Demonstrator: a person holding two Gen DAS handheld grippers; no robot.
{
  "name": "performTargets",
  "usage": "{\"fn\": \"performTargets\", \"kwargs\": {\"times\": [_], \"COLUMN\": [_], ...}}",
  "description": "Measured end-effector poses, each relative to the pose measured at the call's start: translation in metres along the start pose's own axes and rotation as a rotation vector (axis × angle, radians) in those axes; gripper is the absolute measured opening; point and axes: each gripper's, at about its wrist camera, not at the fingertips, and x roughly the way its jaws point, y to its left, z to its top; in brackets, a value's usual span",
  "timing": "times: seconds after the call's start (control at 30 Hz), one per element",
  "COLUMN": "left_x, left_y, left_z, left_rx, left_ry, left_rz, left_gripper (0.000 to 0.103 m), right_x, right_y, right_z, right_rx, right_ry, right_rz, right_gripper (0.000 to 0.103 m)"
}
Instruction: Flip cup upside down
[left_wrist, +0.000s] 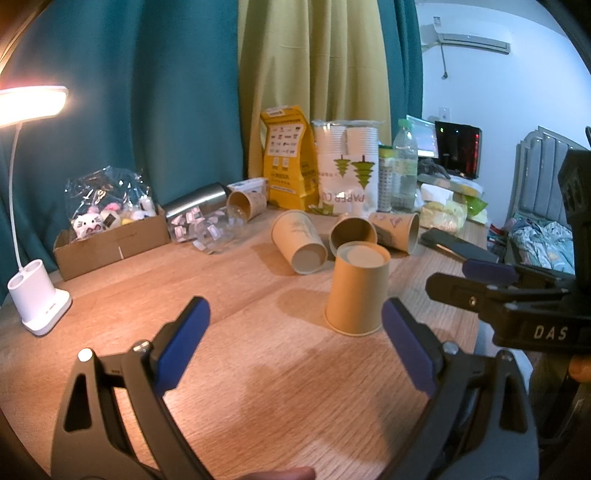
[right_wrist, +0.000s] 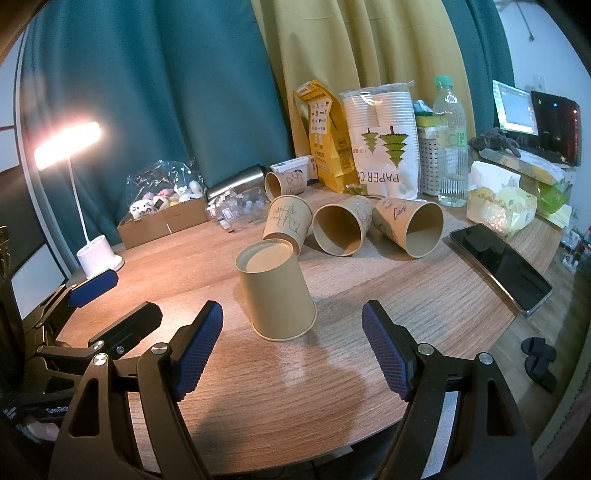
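A tan paper cup (left_wrist: 357, 288) stands upside down, base up, on the wooden table (left_wrist: 258, 369); it also shows in the right wrist view (right_wrist: 275, 291). My left gripper (left_wrist: 295, 314) is open and empty, a little back from the cup. My right gripper (right_wrist: 293, 314) is open and empty, also just short of the cup. Three more tan cups lie on their sides behind it: one with a bamboo drawing (right_wrist: 286, 221), one with its mouth facing me (right_wrist: 341, 230), one to the right (right_wrist: 410, 227).
A lit white desk lamp (left_wrist: 37, 299) stands at the left. A cardboard box of plush toys (left_wrist: 110, 229), a steel flask (left_wrist: 195, 203), a yellow bag (left_wrist: 288, 162), a paper-cup pack (left_wrist: 347, 166) and a water bottle (right_wrist: 448, 144) line the back. A phone (right_wrist: 502, 266) lies at the right.
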Motion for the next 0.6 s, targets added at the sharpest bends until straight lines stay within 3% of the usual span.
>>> {"fn": "performTargets", "kwargs": {"times": [0.6], "left_x": [0.0], "left_y": [-0.0013], "left_z": [0.0002], "left_rx": [-0.001], "left_ry": [0.0], "left_rz": [0.002], "left_gripper": [0.095], "right_x": [-0.0003], "right_y": [-0.0001], "right_z": [-0.0016], "right_rx": [0.007], "right_ry": [0.002], "right_rz": [0.005], "right_gripper": [0.081]}}
